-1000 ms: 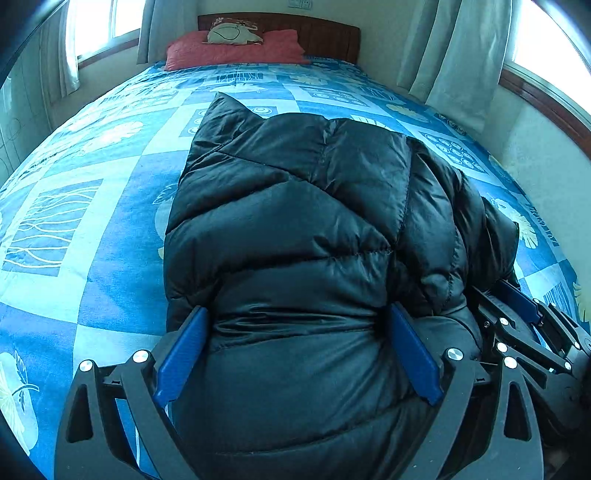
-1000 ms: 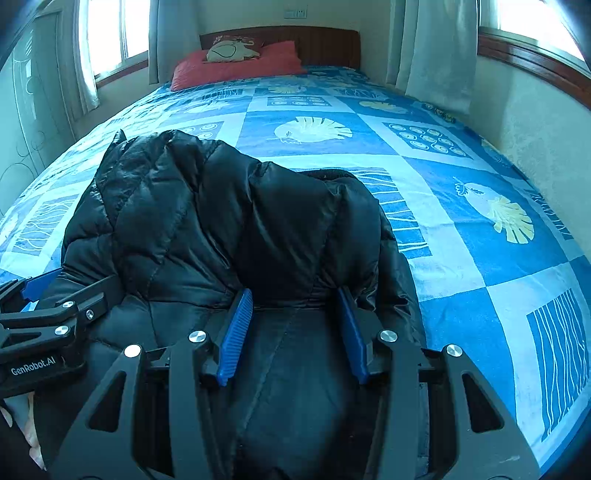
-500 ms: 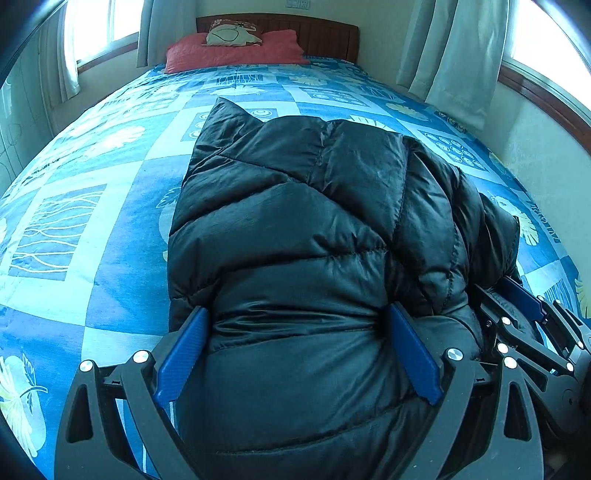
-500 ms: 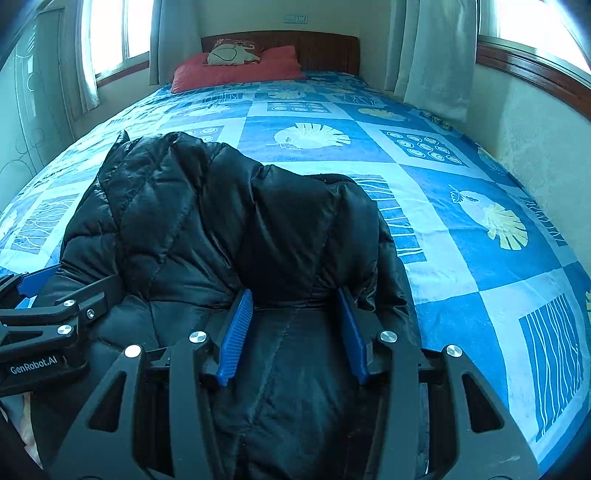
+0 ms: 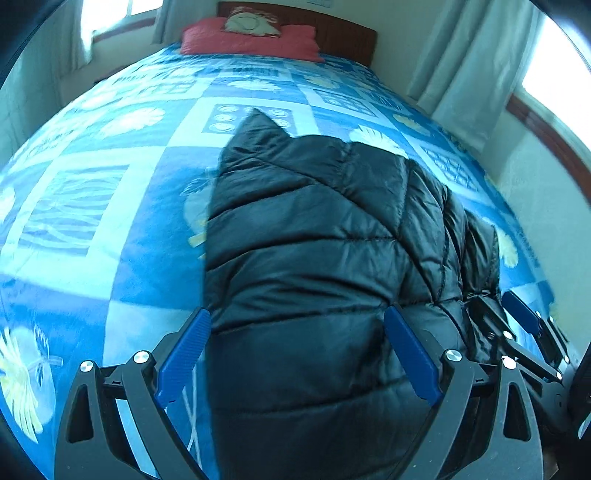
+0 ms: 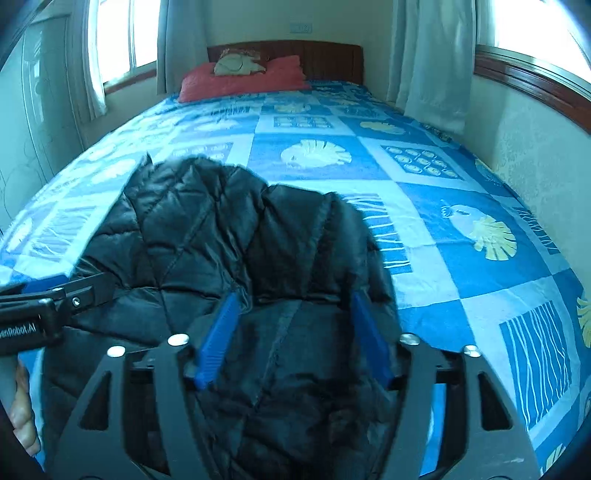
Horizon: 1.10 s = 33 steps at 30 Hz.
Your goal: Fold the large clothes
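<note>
Black jacket (image 5: 314,266) spread lengthwise on the bed (image 5: 110,229), folded into a thick puffy bundle, one pointed corner toward the headboard (image 5: 332,33). Near end of the jacket bulging up between both grippers.

Left gripper (image 5: 297,343): jaws spread wide, blue pads (image 5: 184,350) on either side of the padded fabric, left pad at the jacket's left edge over the bedspread, right pad pressed into the quilting. Gripping or merely straddling: cannot tell.

Right gripper (image 6: 295,325): jaws set wide too, pads (image 6: 218,332) sunk in the fabric on both sides of a raised fold. True grip or not: cannot tell.

Grippers side by side at the jacket's near end; right one visible at the right edge of the left view, left one at the left edge of the right view.

Farther off: red pillow (image 6: 243,77) with a pale cushion (image 6: 236,64) on it, curtains (image 6: 424,59), windows (image 6: 122,33) on both sides.
</note>
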{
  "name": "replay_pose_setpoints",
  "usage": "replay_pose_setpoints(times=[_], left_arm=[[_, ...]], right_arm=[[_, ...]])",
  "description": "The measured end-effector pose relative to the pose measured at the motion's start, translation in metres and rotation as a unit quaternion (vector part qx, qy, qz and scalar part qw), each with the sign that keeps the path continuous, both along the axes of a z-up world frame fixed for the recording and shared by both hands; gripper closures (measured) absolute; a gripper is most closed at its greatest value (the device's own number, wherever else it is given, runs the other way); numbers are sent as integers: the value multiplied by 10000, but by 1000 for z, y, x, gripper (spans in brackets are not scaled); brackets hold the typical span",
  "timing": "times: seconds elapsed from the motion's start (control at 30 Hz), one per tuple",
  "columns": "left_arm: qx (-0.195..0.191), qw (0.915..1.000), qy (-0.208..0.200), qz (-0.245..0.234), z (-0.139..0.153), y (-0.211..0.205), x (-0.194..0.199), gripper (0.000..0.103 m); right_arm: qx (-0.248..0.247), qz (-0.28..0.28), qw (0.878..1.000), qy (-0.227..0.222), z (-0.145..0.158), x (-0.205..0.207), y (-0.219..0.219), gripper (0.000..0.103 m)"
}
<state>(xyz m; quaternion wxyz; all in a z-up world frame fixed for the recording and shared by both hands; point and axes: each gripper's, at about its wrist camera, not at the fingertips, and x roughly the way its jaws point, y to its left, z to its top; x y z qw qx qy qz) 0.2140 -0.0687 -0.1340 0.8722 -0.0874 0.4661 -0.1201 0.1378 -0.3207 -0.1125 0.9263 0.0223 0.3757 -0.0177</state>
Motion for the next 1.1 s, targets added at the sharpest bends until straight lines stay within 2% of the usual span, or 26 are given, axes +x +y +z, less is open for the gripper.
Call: replay_pose_setpoints(times=[0.17, 0.3, 0.37, 0.57, 0.7, 0.77, 0.87, 1.03, 1.07, 1.1], left_arm=[[-691, 9958, 267, 529, -4, 40, -10, 10], [-1456, 9831, 554, 957, -22, 71, -20, 10], [-1847, 9755, 705, 965, -34, 75, -21, 10], [-2458, 9628, 862, 715, -47, 64, -14, 9], [-2995, 9445, 1143, 716, -65, 59, -6, 8], [-3369, 9294, 1317, 733, -77, 61, -4, 8], [-3374, 9300, 1292, 673, -78, 58, -3, 7], [-3163, 9391, 1250, 495, -74, 44, 1, 6], [-3142, 9401, 1238, 462, -73, 42, 2, 6], [-3131, 9406, 1236, 442, -72, 41, 3, 6]], right_arm=[[485, -177, 9987, -48, 11, -14, -21, 24], [908, -340, 9951, 186, 2, -12, -42, 23], [1026, -465, 9932, 283, -5, -10, -50, 22], [1978, -626, 9766, 560, -33, -2, -77, 11], [2559, -578, 9624, 702, -53, 6, -89, 6], [2840, -541, 9544, 742, -62, 10, -95, 4], [3176, -480, 9436, 807, -73, 15, -101, 2], [3153, -273, 9453, 791, -75, 17, -97, 2], [3109, -221, 9469, 791, -74, 17, -95, 11], [3131, -124, 9462, 812, -75, 17, -92, 24]])
